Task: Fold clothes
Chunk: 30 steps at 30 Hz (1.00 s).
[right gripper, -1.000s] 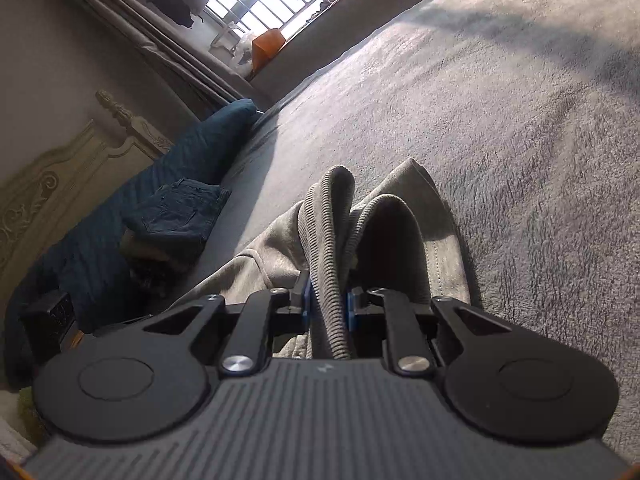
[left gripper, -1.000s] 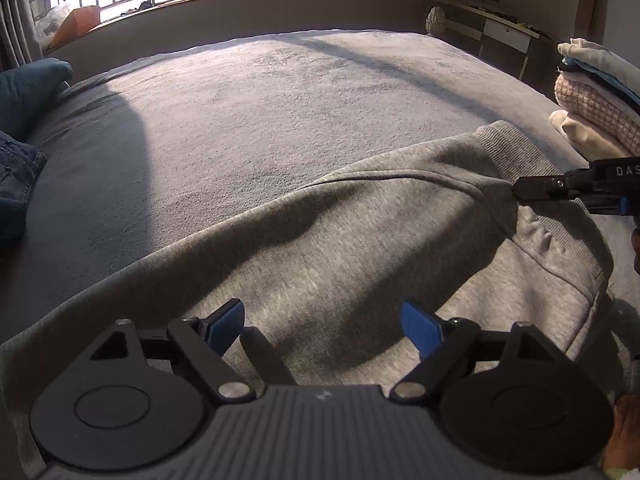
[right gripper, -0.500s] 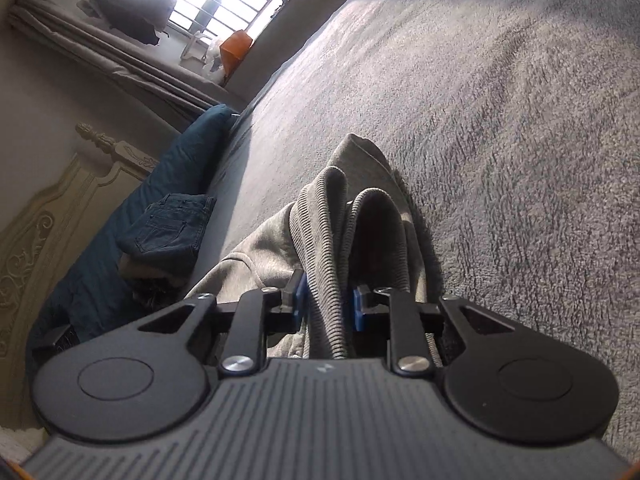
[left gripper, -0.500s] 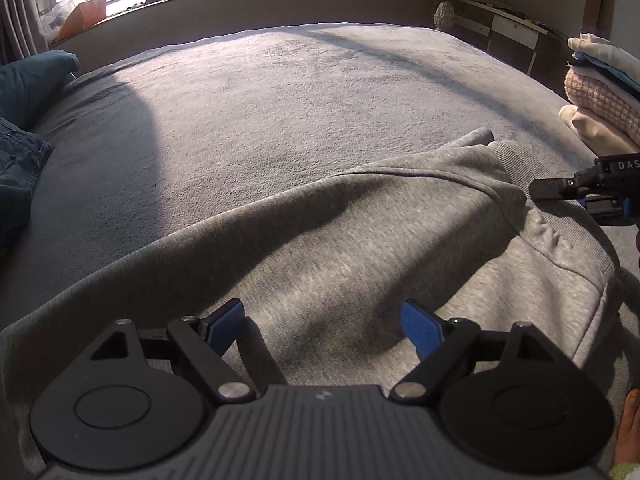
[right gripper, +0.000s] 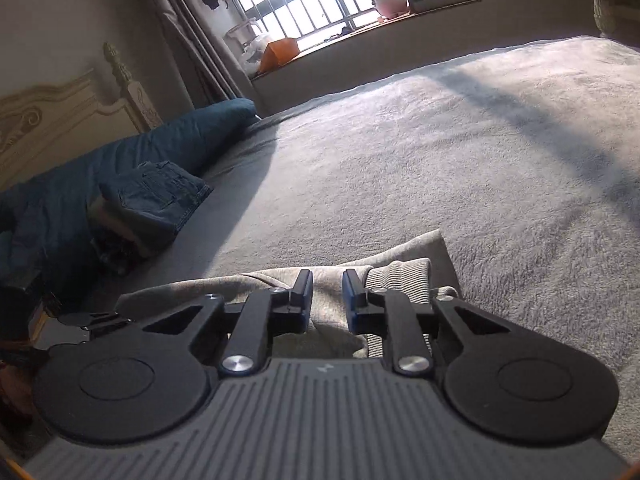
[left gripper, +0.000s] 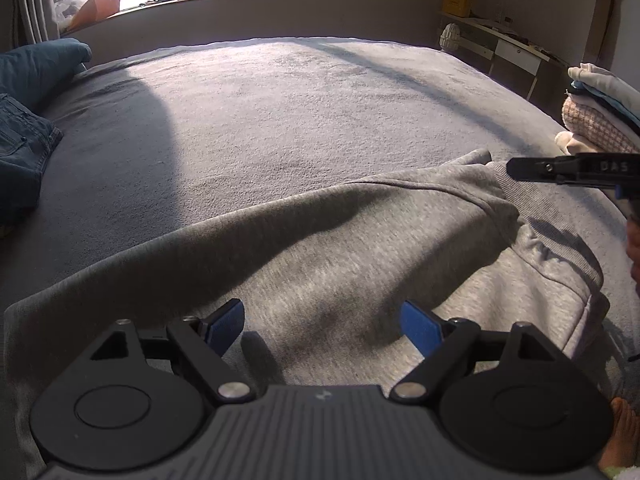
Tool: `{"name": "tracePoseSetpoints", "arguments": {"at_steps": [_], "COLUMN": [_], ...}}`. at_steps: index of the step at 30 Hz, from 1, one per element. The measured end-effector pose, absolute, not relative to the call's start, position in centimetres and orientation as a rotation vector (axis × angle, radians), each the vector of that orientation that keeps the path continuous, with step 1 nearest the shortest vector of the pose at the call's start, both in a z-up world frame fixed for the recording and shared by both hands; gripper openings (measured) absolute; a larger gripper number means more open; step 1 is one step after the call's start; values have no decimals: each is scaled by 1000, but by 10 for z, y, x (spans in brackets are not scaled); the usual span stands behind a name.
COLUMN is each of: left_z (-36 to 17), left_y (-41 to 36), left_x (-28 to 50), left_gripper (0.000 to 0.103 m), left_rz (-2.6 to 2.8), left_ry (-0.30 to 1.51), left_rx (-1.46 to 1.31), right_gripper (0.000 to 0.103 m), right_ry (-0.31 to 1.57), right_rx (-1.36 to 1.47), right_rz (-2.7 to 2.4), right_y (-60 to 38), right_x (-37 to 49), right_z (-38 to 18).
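A grey sweatshirt (left gripper: 320,248) lies spread on the grey bed (left gripper: 300,112), one sleeve folded across its body with the ribbed cuff (right gripper: 400,274) at the far end. My left gripper (left gripper: 322,322) hovers open just over the sweatshirt's body, nothing between its blue pads. My right gripper (right gripper: 326,296) is over the cuff end, its jaws closing with a narrow gap. No cloth is pinched between them; the cuff lies just right of the right finger. In the left wrist view the right gripper (left gripper: 516,169) pokes in from the right above the sleeve end.
Folded jeans (right gripper: 160,196) and a blue pillow (right gripper: 180,136) lie at the bed's left by the cream headboard (right gripper: 60,108). A stack of folded clothes (left gripper: 600,120) stands at the bed's right edge. A desk (left gripper: 512,48) and a window sill lie beyond the bed.
The right gripper let go of the ribbed cuff it was pinching, rolled toward level and lifted off. The sleeve now lies flat on the sweatshirt. The left gripper stayed open in place.
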State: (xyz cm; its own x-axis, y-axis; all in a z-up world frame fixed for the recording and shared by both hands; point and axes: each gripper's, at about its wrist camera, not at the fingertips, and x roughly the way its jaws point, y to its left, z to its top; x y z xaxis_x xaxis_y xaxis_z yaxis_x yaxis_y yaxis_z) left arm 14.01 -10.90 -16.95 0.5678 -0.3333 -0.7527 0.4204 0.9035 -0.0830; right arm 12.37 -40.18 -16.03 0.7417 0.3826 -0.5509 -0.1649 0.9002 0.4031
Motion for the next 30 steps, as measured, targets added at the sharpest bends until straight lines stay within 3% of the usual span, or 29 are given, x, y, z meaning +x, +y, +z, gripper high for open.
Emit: {"name": "tracePoseSetpoints", "arguments": {"at_steps": [3,6,7,13,16,18,21,30], "left_z": [-157,-140,-138,-162,-178,-183,-187,-149], "left_y": [-92,-66,-56,-21,-15,-12,-4,39], "left_x": [139,146,151,184,193,197,202,177], "left_gripper": [87,87,87,84,83,83,85,85], "left_rz": [-421,-353,-322,-213,-188,-181,-182,-216], "left_ry": [829,772,766,839,848,846,843,805], "left_rx": [84,76,77,82,80,55,0,-186], "right_gripper": [0,1,6,6,6,0,0,4], "right_ry": [759,758,733,678,804,927,913,810], "right_rx": [361,434,417,191,57,-70,-167,-99], "right_rz": [246,232,241,476,472,421,418,421], "right_y": [-405,-412,-409,-370,-357,-352,-342,-329], "right_x": [147,144,137,86,72,65,51,73], "right_z": [-190,-179,-170,-132,-153,-183,-181,-137]}}
